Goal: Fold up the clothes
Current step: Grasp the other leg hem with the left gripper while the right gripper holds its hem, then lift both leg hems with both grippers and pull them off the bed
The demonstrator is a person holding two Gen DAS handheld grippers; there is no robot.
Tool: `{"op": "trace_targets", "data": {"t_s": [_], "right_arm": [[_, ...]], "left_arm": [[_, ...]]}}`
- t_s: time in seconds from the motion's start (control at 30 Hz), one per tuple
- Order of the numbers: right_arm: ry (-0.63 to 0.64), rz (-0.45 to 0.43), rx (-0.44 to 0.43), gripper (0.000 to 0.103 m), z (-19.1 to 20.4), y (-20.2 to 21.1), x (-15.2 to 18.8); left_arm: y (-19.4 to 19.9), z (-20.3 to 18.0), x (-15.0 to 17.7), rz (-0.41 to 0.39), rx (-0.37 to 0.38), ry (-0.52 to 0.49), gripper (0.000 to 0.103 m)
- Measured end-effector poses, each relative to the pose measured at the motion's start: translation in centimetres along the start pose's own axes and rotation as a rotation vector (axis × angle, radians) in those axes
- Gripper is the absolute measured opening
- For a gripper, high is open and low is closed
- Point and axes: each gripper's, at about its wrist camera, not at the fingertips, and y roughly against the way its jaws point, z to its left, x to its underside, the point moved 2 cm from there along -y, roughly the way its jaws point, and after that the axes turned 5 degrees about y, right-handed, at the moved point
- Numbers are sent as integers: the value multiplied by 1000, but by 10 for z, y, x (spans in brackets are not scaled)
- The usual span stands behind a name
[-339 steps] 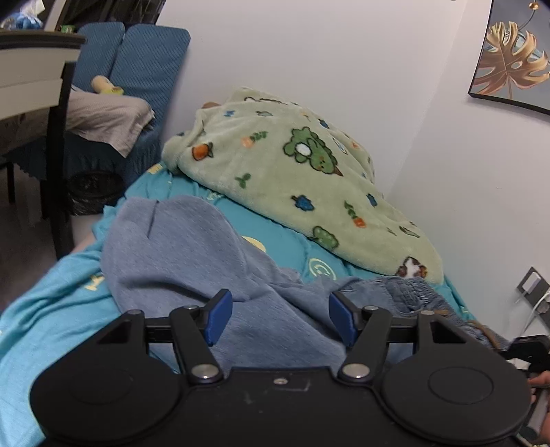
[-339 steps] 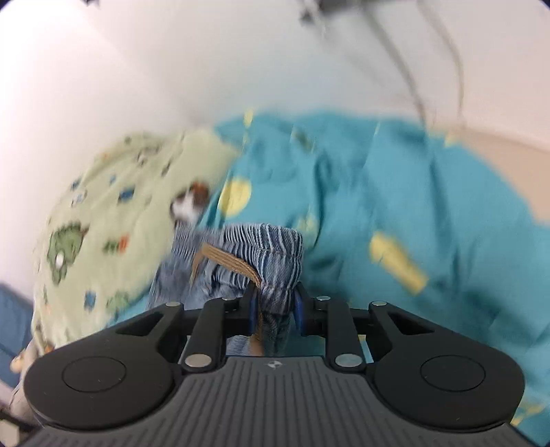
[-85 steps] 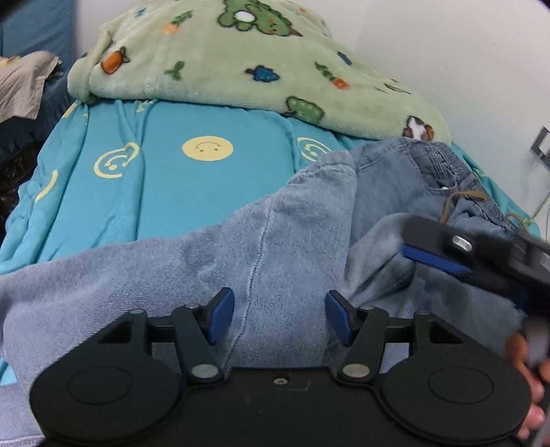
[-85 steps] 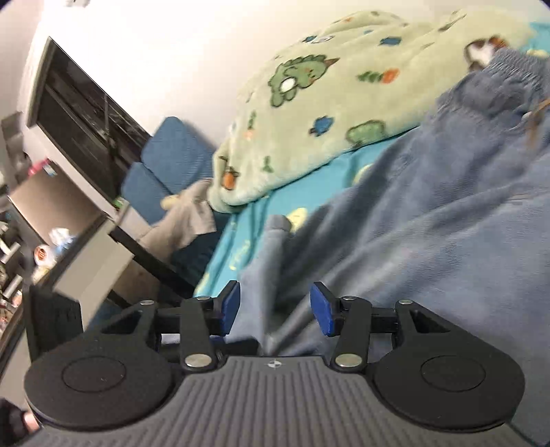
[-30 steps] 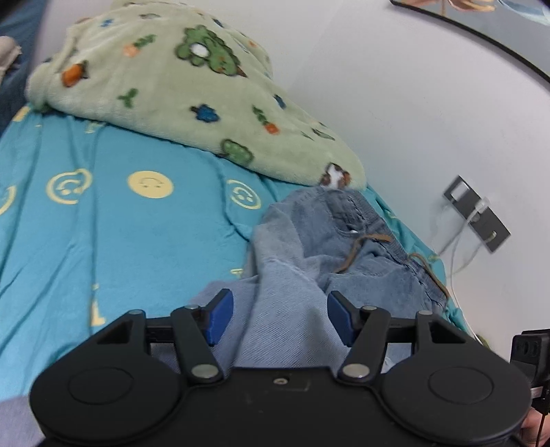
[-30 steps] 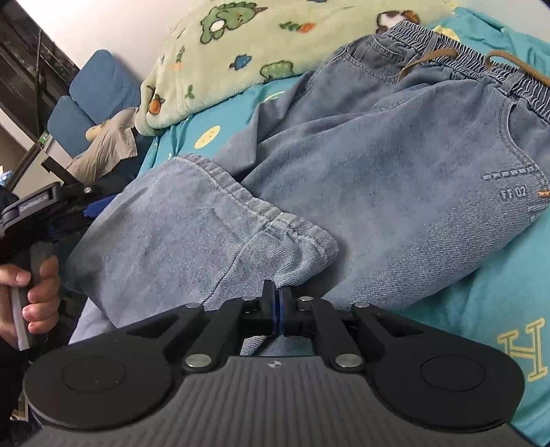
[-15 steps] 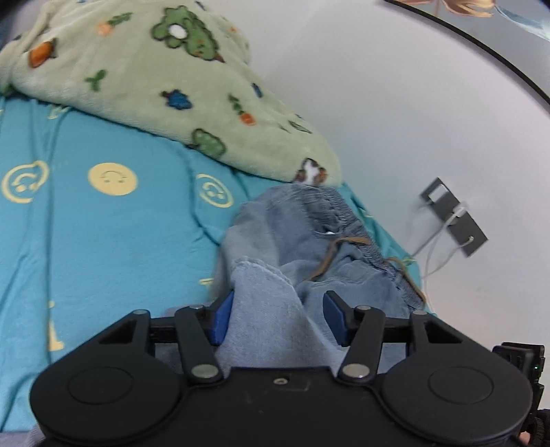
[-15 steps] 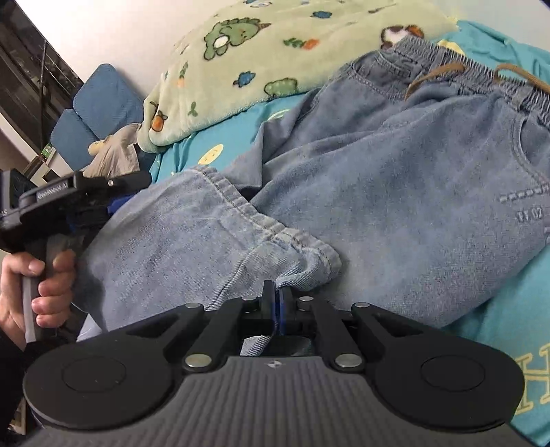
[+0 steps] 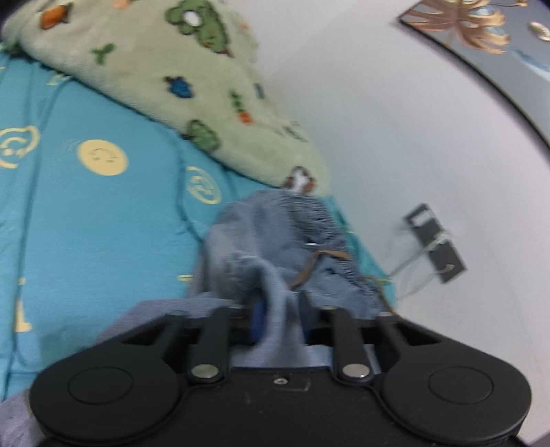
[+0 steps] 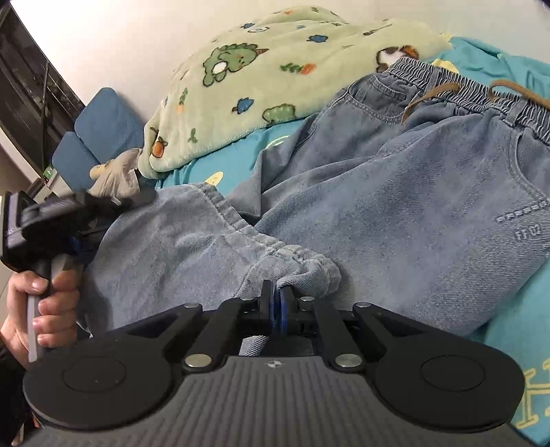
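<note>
Denim jeans (image 10: 395, 192), pale blue, spread over a turquoise bedsheet (image 9: 86, 233) printed with yellow smiley faces. Left gripper (image 9: 278, 309): jaws clenched on a bunched fold of a jeans leg, cloth rising between them and draped back over the gripper body; blurred in the left wrist view. Right gripper (image 10: 276, 302): jaws clenched on the gathered hem (image 10: 309, 268) of the folded-over leg, the puckered cuff lying just ahead of the jaws. Beyond the right jaws, upper part of the jeans lying flat, with elastic waistband (image 10: 457, 89) and brown drawstring (image 10: 429, 94) far ahead and to the right. Ahead of the left jaws, the same waistband and drawstring, crumpled, near the wall. Green fleece blanket (image 10: 275, 68) with dinosaur and carrot motifs heaped beyond the jeans, touching the waistband end. Left of the right jaws, a hand (image 10: 37, 309) wrapped round the grip of the left gripper, its front end lying over the far edge of the folded leg. Right of the left jaws, grey wall socket (image 9: 436, 247) with white cables plugged in; above it, corner of a framed leaf picture (image 9: 481, 31). Far left of the right jaws, blue chair (image 10: 99, 137) carrying a grey cloth.
</note>
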Motion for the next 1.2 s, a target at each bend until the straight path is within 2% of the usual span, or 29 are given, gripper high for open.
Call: {"op": "trace_targets", "data": {"t_s": [0.07,0.2,0.27,0.3,0.33,0.4,0.43,0.5,0.53,0.57,0.6,0.7,0.77,0.83,0.93,1.03,1.13,1.2], "right_arm": [[43,-28,-2,5,5,1,-2],[117,-47,-7,13,17,-4,-2],[119,-37,-23,30,18,-7,-1],[109,-32,-30,33,16,-9,-2],[99,-27,-37,42,14,-11,-2],[88,-22,-47,46,13,-14,-3],[86,-22,-50,45,13,-16,-4],[64,-30,-65,38,13,-18,-4],[61,-37,-66,29,12,-18,-5],[60,-48,-61,12,13,-17,-7],[58,-59,-55,6,13,-15,-9],[63,-96,-89,3,22,-8,-17],[145,-129,-81,2,43,-2,-30],[227,-161,-74,2,65,4,-43],[443,-232,-45,1,119,4,-71],[718,-317,-24,1,192,-5,-95],[884,-372,-55,1,265,-27,-110],[986,-397,-83,1,310,-47,-112]], "left_arm": [[5,-1,-2,-23,-18,5,4],[21,-12,-2,-63,1,-8,3],[26,-18,-2,-78,12,-11,3],[28,-21,-1,-82,15,-6,3],[30,-22,0,-84,18,0,3],[36,-27,1,-87,9,5,2],[38,-29,1,-89,2,6,2],[47,-31,2,-106,-12,11,2],[54,-31,1,-124,-14,20,2],[61,-31,1,-141,-16,31,2],[69,-31,2,-156,-20,37,2],[98,-34,7,-195,-60,-1,2],[124,-33,11,-235,-76,-16,2],[154,-27,13,-301,-87,13,2],[204,-4,19,-423,-80,144,1],[247,19,29,-555,-86,245,1],[282,43,40,-663,-121,296,1],[305,58,50,-743,-173,308,1]]}}
